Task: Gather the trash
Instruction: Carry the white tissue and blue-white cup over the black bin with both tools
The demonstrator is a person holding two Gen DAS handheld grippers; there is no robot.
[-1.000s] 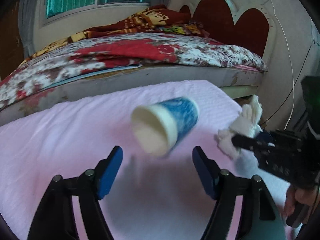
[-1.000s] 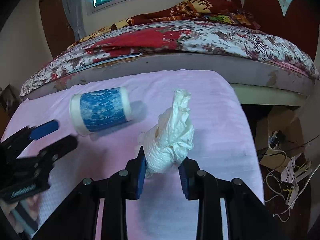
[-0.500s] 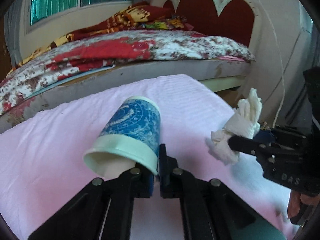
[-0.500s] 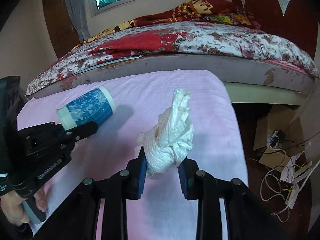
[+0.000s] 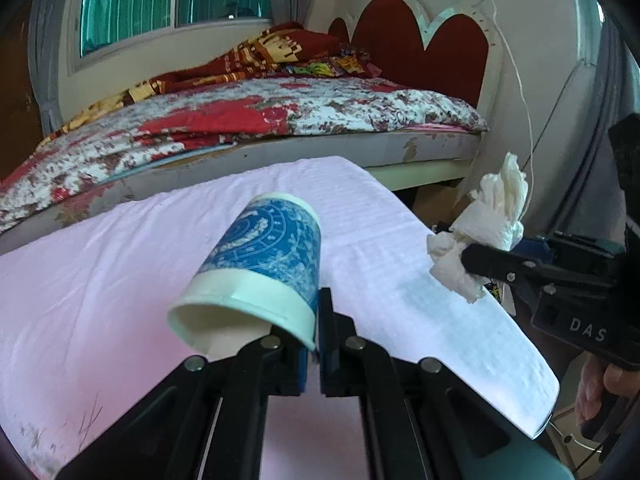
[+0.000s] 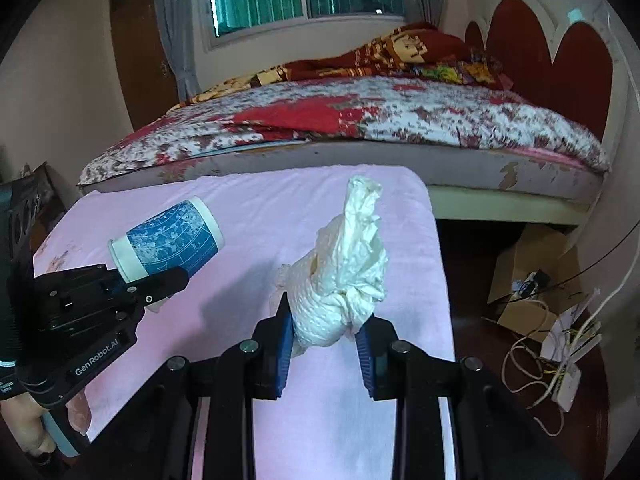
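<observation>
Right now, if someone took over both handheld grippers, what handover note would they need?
Left gripper: shut on the rim wall of the blue-patterned paper cup, cup held clear above the pink cloth-covered table.
Right gripper: shut on the crumpled white tissue wad, also off the table.
Done: both pieces of trash are picked up.
Left: drop both in a bin; none is in view.

The left tool (image 5: pixel 314 344) hides the paper cup's (image 5: pixel 256 272) pinched rim wall, and the surface (image 5: pixel 100 280) runs off frame toward 7 o'clock, perhaps stained there.
</observation>
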